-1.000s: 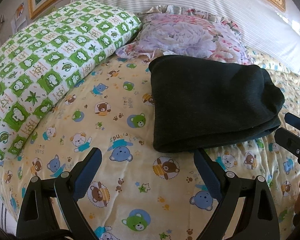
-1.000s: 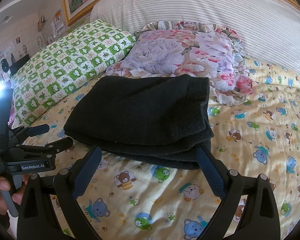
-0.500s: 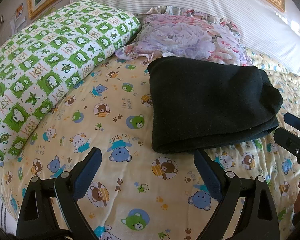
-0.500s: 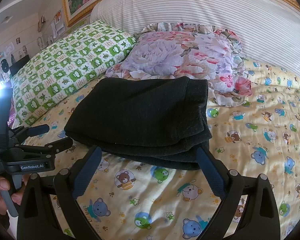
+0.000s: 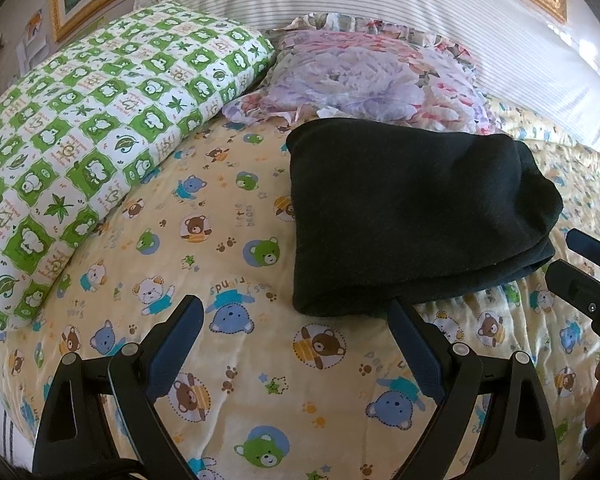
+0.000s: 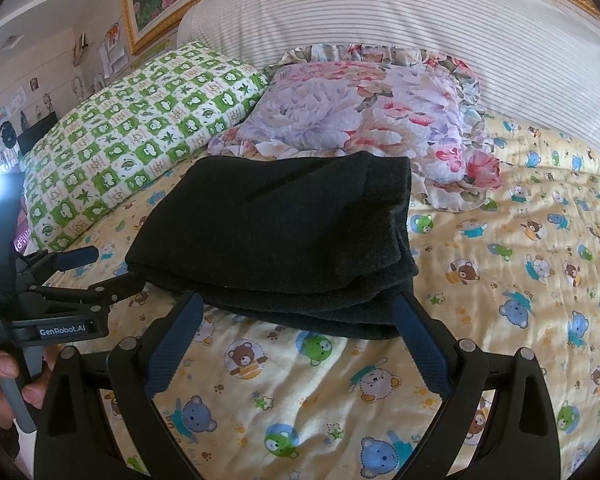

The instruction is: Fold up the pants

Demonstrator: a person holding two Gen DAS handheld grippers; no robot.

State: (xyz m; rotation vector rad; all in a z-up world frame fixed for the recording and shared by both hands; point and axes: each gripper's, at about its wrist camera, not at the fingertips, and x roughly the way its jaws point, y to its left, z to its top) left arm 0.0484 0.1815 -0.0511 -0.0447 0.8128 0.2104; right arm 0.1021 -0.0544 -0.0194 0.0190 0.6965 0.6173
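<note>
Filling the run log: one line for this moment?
pants: folded on bed | left gripper: open | right gripper: open | holding nothing

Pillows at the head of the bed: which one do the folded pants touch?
The floral pillow: the black pants overlap its front ruffle. The green checked pillow lies apart, bear-print sheet showing between.

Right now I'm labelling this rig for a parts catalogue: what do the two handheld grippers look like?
Both match. The left gripper and right gripper have black angular frames with triangular cut-outs and silver pivot pins, and two long fingers faced with dark blue textured pads. Seen from the right wrist camera, the left gripper's black body carries white "GenRobot.AI" lettering above a grey handle. No cables or sleeves show.
</note>
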